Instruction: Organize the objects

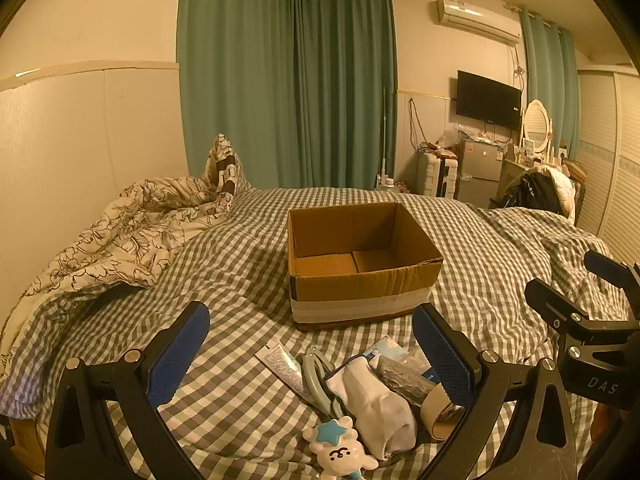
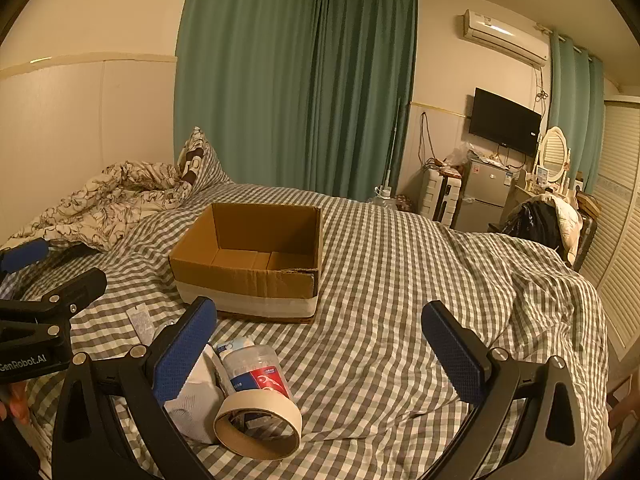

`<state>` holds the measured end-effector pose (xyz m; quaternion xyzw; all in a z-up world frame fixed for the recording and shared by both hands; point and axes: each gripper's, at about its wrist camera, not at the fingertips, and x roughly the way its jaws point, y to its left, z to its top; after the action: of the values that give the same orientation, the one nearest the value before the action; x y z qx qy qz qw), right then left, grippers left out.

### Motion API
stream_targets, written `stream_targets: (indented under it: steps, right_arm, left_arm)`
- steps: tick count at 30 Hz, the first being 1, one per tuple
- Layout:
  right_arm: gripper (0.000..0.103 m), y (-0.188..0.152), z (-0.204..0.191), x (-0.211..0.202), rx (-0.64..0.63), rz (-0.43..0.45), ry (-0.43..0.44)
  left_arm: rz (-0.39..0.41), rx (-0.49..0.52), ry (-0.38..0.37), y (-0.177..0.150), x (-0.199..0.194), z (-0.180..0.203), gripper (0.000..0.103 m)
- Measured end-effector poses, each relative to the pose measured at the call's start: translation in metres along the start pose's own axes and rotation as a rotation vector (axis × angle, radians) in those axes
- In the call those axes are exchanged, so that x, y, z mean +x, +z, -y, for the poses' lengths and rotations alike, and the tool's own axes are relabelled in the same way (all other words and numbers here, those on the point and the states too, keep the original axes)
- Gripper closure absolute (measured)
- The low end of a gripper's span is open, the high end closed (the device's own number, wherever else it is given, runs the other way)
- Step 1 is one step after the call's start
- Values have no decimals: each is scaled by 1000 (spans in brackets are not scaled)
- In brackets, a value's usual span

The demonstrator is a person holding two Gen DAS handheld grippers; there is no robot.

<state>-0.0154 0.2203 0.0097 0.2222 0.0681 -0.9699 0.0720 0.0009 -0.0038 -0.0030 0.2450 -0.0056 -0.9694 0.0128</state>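
The left gripper (image 1: 310,354) hangs wide open over a small pile of things on the near part of the bed (image 1: 240,248), its blue pads well apart and gripping nothing. Between those pads lie a white sock (image 1: 380,404), a tube (image 1: 282,368) to its left, a grey-green clip (image 1: 316,380), a roll of tape (image 1: 438,410) and a white bear toy with a blue star (image 1: 340,446) nearest the camera. The right pad stands just beside the tape roll and a wrapped grey item; contact cannot be told.

The right gripper (image 2: 320,344) is likewise spread wide and holds nothing. Its left pad sits close above the sock (image 2: 196,400), with a clear plastic jar (image 2: 258,368) and the tape roll (image 2: 258,426) just to the right of it; its right pad is over bare checked bedding.

The open cardboard box (image 1: 360,264) stands upright farther back on the bed, beyond the pile, with nothing inside that shows. A crumpled floral quilt (image 1: 120,232) lies at the far left.
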Motion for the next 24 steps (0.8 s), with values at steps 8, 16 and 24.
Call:
stream_targets:
  steps: [8, 16, 24]
  right_arm:
    - [0, 0, -2, 2, -2, -6, 3]
    - [0, 1, -3, 2, -3, -6, 6]
    - [0, 1, -8, 3, -17, -10, 5]
  left_arm:
    - [-8, 9, -3, -1, 3, 2, 0]
    - [-14, 19, -1, -4, 5, 5, 0]
    - [-11, 12, 5, -4, 3, 4, 0]
